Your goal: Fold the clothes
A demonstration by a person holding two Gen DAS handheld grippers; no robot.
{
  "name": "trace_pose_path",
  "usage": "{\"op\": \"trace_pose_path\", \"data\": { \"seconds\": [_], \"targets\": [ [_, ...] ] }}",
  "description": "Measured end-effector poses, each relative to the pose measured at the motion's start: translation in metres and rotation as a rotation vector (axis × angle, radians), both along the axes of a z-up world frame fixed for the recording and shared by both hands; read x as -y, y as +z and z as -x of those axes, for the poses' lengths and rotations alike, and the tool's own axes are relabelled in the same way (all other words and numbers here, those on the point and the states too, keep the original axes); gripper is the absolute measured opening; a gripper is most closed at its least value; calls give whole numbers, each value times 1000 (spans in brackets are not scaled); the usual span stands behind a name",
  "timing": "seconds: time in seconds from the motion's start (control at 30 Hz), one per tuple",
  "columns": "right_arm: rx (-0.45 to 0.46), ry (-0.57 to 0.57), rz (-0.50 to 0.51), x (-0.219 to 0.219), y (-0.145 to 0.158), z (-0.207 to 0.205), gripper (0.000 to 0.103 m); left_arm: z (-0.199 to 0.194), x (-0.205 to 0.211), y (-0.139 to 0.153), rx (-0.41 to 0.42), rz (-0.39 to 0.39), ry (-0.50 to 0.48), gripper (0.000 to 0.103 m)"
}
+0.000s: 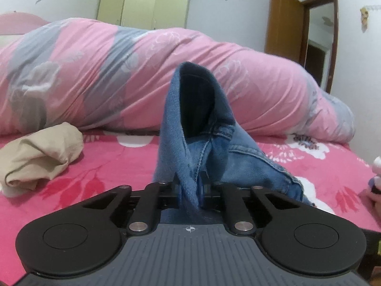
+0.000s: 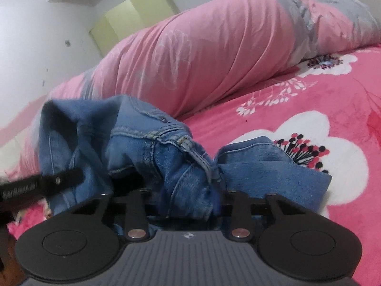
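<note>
Blue denim jeans (image 1: 197, 124) lie bunched on the pink floral bedsheet (image 1: 107, 164). In the left wrist view a fold of denim stands up like a hood straight ahead, and my left gripper (image 1: 190, 190) is shut on its lower edge. In the right wrist view the jeans (image 2: 142, 147) are crumpled in front of me, with seams and a waistband showing. My right gripper (image 2: 190, 197) is shut on a thick wad of that denim. A black finger (image 2: 59, 178) of the other gripper reaches into the cloth from the left edge.
A crumpled beige garment (image 1: 40, 157) lies on the sheet to the left. A long rolled pink and grey quilt (image 1: 166, 71) runs across the back of the bed. Behind it are a pale wardrobe (image 1: 142, 2) and an open wooden door (image 1: 285, 23).
</note>
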State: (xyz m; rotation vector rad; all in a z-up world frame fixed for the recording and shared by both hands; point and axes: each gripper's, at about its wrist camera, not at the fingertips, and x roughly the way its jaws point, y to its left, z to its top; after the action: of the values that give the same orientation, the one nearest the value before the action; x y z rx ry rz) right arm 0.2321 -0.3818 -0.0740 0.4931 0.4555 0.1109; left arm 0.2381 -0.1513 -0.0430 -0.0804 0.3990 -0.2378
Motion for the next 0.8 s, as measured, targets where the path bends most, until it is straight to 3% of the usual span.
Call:
{"op": "trace_pose_path", "data": {
  "seconds": [0.13, 0.47, 0.67, 0.8],
  "targets": [
    [47, -18, 7, -11, 20, 23, 23, 32, -25, 11, 16, 53, -6, 8],
    [282, -52, 28, -36, 105, 145, 19, 149, -95, 34, 52, 225, -133, 7],
    [389, -31, 130, -66, 160, 207, 19, 217, -118, 21, 31, 280, -292, 7],
    [389, 56, 209, -103, 176, 229, 19, 237, -142, 0, 11, 262, -280, 8]
  ]
}}
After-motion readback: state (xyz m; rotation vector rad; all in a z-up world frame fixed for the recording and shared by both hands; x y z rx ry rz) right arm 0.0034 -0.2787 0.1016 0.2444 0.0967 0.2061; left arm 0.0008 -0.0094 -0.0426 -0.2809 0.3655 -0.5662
